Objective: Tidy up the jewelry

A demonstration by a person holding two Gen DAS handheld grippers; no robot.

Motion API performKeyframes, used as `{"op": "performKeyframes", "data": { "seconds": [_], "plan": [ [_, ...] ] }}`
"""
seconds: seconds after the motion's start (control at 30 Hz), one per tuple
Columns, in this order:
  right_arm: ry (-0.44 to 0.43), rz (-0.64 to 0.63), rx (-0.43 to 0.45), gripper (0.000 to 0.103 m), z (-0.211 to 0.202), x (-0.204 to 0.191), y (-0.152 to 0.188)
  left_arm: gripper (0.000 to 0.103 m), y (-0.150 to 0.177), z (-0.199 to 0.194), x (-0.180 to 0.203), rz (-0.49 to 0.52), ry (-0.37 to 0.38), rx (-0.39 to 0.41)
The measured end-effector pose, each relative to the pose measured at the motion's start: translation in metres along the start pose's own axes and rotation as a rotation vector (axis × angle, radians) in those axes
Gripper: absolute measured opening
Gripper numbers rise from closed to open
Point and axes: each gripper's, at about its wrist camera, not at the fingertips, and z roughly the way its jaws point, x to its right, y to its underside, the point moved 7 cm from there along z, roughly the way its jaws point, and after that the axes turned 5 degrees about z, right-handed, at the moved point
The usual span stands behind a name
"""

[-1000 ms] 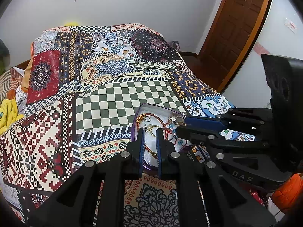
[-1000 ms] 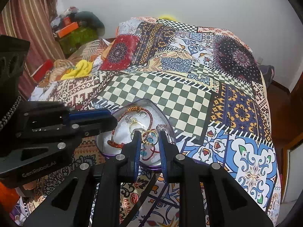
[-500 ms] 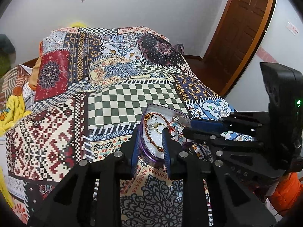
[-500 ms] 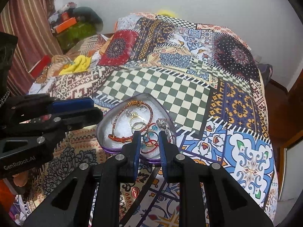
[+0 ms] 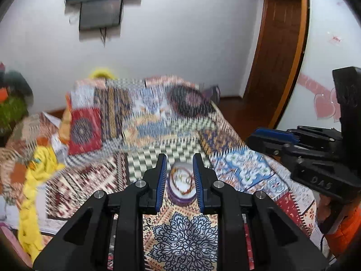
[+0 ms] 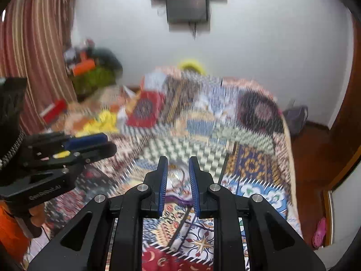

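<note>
A purple-rimmed jewelry tin (image 5: 180, 188) with a white lining holds red and gold bracelets and rings and sits on the patchwork bedspread (image 5: 101, 176). In the left wrist view it shows between the tips of my left gripper (image 5: 179, 176), which is open, empty and well back from it. In the right wrist view the tin (image 6: 178, 187) is blurred and partly hidden behind my right gripper (image 6: 178, 178), which is open and empty. Each gripper shows in the other's view, the right one (image 5: 270, 139) and the left one (image 6: 94, 145).
The bed (image 6: 248, 162) fills the middle of both views. Yellow cloth (image 5: 38, 174) and clutter lie at its left side. A striped curtain (image 6: 33, 56) hangs at the left, a wooden door (image 5: 279, 52) stands at the right, and a dark screen (image 6: 187, 2) hangs on the white wall.
Both grippers have pulled back and tilted up from the tin, which now looks smaller and farther. Both have opened a little wider. The views are blurred by the motion.
</note>
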Motion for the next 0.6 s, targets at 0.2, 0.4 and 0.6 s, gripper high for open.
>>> {"op": "performKeyframes", "data": {
  "seconds": [0.2,0.4,0.6],
  "plan": [
    [-0.007,0.010,0.213,0.017,-0.085,-0.022,-0.025,0.022,-0.027,-0.077,0.015,0.029,-0.049,0.174],
    [0.014,-0.003,0.387,0.017,-0.152,-0.045,-0.028,0.041,-0.035,-0.142,0.031,0.052,-0.111,0.330],
    [0.089,-0.001,0.487,0.057,-0.179,-0.055,-0.019,0.076,-0.029,-0.179,0.034,0.029,-0.178,0.413]
  ]
}}
